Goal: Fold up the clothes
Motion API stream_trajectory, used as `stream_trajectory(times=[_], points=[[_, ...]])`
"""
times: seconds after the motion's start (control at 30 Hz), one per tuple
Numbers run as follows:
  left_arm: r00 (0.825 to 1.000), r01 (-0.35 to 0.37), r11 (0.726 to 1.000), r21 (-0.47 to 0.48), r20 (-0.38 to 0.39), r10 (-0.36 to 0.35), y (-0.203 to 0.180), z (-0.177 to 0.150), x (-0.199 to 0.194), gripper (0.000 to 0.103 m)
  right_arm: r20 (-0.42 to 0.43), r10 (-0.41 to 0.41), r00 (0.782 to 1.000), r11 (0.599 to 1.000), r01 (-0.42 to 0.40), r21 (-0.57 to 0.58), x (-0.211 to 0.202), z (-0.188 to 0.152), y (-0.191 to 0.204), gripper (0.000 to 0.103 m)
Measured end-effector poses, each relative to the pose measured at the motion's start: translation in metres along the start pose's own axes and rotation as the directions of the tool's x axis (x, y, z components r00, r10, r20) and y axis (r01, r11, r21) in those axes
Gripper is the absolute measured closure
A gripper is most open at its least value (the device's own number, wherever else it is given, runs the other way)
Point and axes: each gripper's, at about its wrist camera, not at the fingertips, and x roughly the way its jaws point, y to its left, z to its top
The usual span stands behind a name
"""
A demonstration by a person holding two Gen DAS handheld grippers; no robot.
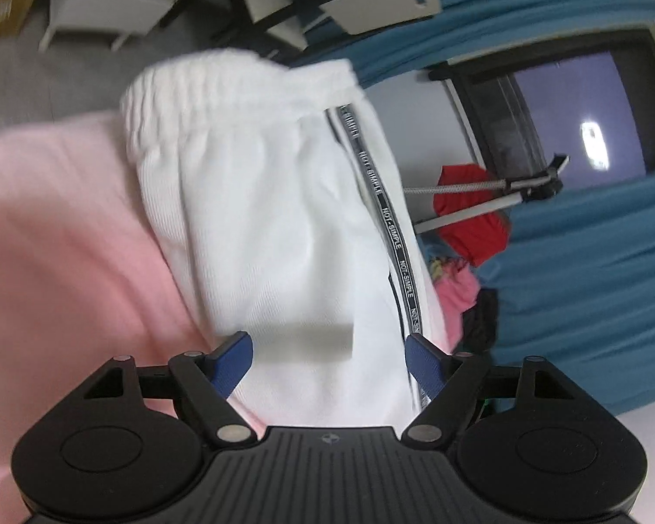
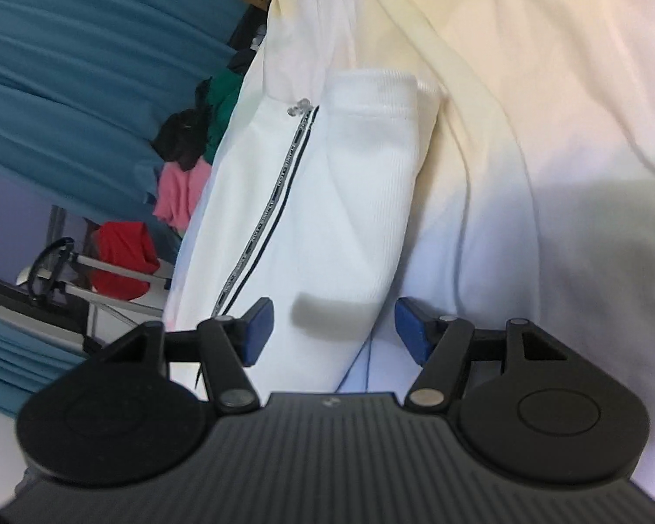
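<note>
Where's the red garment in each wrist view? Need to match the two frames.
Left wrist: red garment sits right of centre, behind the tripod leg, against the blue curtain.
Right wrist: red garment sits at the left edge, below the pink clothing.
Shared landmark: the lettered side stripe on the white trousers.

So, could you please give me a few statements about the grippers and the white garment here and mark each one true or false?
1. Both the left gripper and the right gripper are open. True.
2. The white garment has a dark lettered stripe down its side. True.
3. The left gripper is shut on the waistband. False: its jaws are apart, far from the waistband.
4. The cloth beneath the garment is green. False: it is pink.
</note>
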Motion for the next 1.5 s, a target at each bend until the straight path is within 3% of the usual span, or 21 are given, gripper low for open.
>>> stream_trajectory(times=[0.23,0.27,0.3,0.33,0.37,0.4,0.47,0.7,0.8,0.93,1.03,1.07,1.1,1.17,1.37,1.5], points=[[0.996,0.006,0.995,-0.104,0.087,0.003,0.012,0.017,0.036,0.032,0.127,0.013,0.992,0.996,-0.003,-0.084,0.034,0.016,0.0,0.045],[0.996,-0.007,0.995,-0.099,0.093,0.016,0.01,0.019,0.039,0.042,0.153,0.01,0.988,0.995,0.005,-0.101,0.039,0.018,0.003,0.048],[0.995,-0.025,0.995,-0.096,0.098,0.034,0.008,0.022,0.041,0.057,0.18,0.003,0.984,0.993,0.018,-0.114,0.045,0.021,0.005,0.056],[0.994,-0.032,0.995,-0.095,0.104,0.042,0.008,0.025,0.041,0.062,0.204,-0.002,0.979,0.992,0.027,-0.121,0.049,0.023,0.007,0.063],[0.993,-0.031,0.995,-0.097,0.109,0.042,0.008,0.028,0.042,0.073,0.222,-0.004,0.975,0.993,0.03,-0.115,0.051,0.023,0.007,0.076],[0.993,-0.025,0.995,-0.097,0.115,0.036,0.01,0.031,0.043,0.085,0.24,-0.006,0.971,0.993,0.034,-0.11,0.053,0.024,0.007,0.081],[0.991,-0.006,0.996,-0.092,0.13,0.018,0.011,0.035,0.044,0.092,0.273,-0.01,0.962,0.993,0.041,-0.106,0.055,0.025,0.007,0.086],[0.975,0.03,0.996,0.089,0.215,-0.049,-0.029,0.037,0.009,0.097,0.323,0.032,0.946,0.993,0.006,-0.115,0.021,0.029,0.017,0.09],[0.975,0.023,0.989,0.149,0.213,-0.055,-0.036,0.033,-0.008,0.097,0.328,0.044,0.944,0.989,0.005,-0.145,0.003,0.028,0.018,0.09],[0.984,-0.003,0.988,0.157,0.175,-0.025,-0.021,0.029,-0.027,0.096,0.324,0.049,0.945,0.989,0.0,-0.151,-0.02,0.03,0.017,0.091],[0.989,-0.022,0.986,0.163,0.145,-0.002,-0.01,0.025,-0.042,0.092,0.313,0.032,0.949,0.982,0.028,-0.186,-0.023,0.029,0.018,0.091],[0.99,-0.038,0.988,0.149,0.142,0.017,-0.005,0.026,-0.046,0.076,0.31,0.025,0.95,0.98,0.039,-0.197,-0.023,0.029,0.017,0.091],[0.989,-0.062,0.991,0.122,0.144,0.044,0.0,0.028,-0.05,0.047,0.306,0.016,0.952,0.978,0.049,-0.203,-0.023,0.029,0.017,0.091],[0.989,-0.067,0.996,0.058,0.133,0.058,0.013,0.033,-0.049,0.025,0.3,-0.007,0.954,0.978,0.069,-0.195,-0.019,0.028,0.013,0.091],[0.994,-0.051,0.989,-0.14,0.091,0.064,0.055,0.052,-0.039,0.013,0.305,-0.036,0.952,0.971,0.105,-0.213,-0.008,0.024,0.013,0.09],[0.984,-0.025,0.986,-0.167,0.169,0.054,0.065,0.075,-0.025,0.015,0.303,-0.041,0.952,0.97,0.111,-0.218,0.002,0.026,0.011,0.09]])
